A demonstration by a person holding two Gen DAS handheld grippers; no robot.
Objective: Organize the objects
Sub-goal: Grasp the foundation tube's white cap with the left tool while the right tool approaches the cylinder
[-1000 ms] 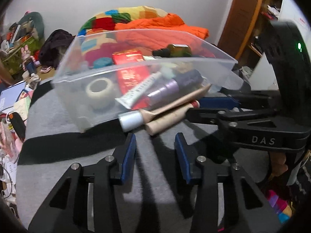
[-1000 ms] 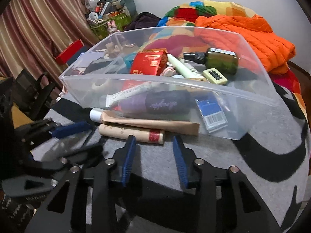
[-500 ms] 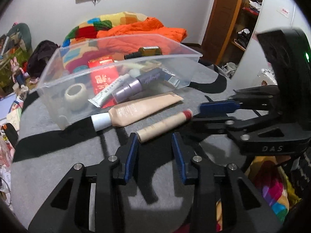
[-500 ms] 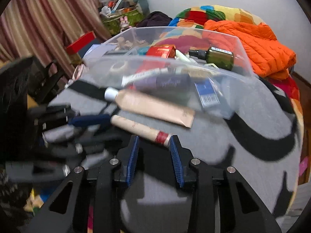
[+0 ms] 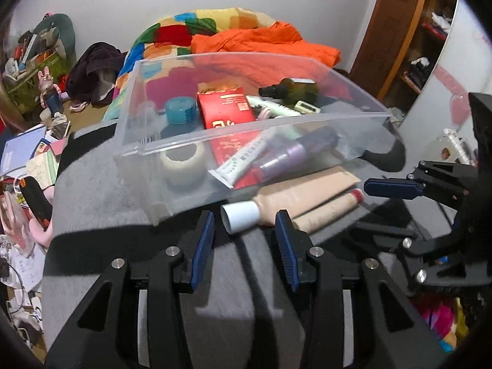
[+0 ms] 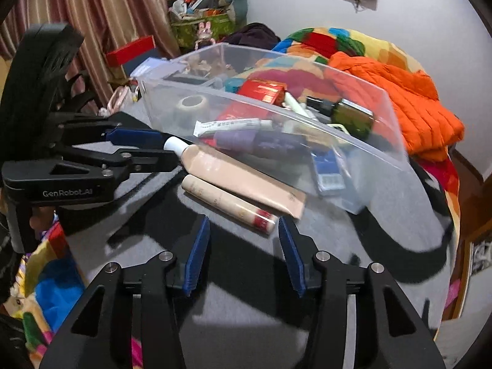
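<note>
A clear plastic bin (image 5: 184, 150) (image 6: 384, 104) stands on the grey table (image 5: 123, 200), holding a red box (image 5: 224, 110), a tape roll (image 5: 181, 166), a purple tube (image 5: 292, 153), a white tube (image 5: 246, 156) and a dark green bottle (image 5: 295, 89). Two items lie outside in front of it: a beige tube with a white cap (image 5: 295, 196) (image 6: 233, 169) and a slimmer beige stick with a red end (image 5: 329, 212) (image 6: 227, 203). My left gripper (image 5: 244, 233) is open, its fingers either side of the white cap. My right gripper (image 6: 243, 246) is open, just short of the stick's red end.
A bed with a patchwork quilt and orange jacket (image 5: 261, 37) lies behind the table. Clutter, books and a bag (image 5: 33, 55) fill the floor at left. A wooden door and shelves (image 5: 409, 24) stand at right. Striped curtains (image 6: 92, 6) hang beyond the table.
Both grippers pulled back from the bin half a second ago and have come in close again. My left gripper now brackets the beige tube's cap; my right faces the stick's red end.
</note>
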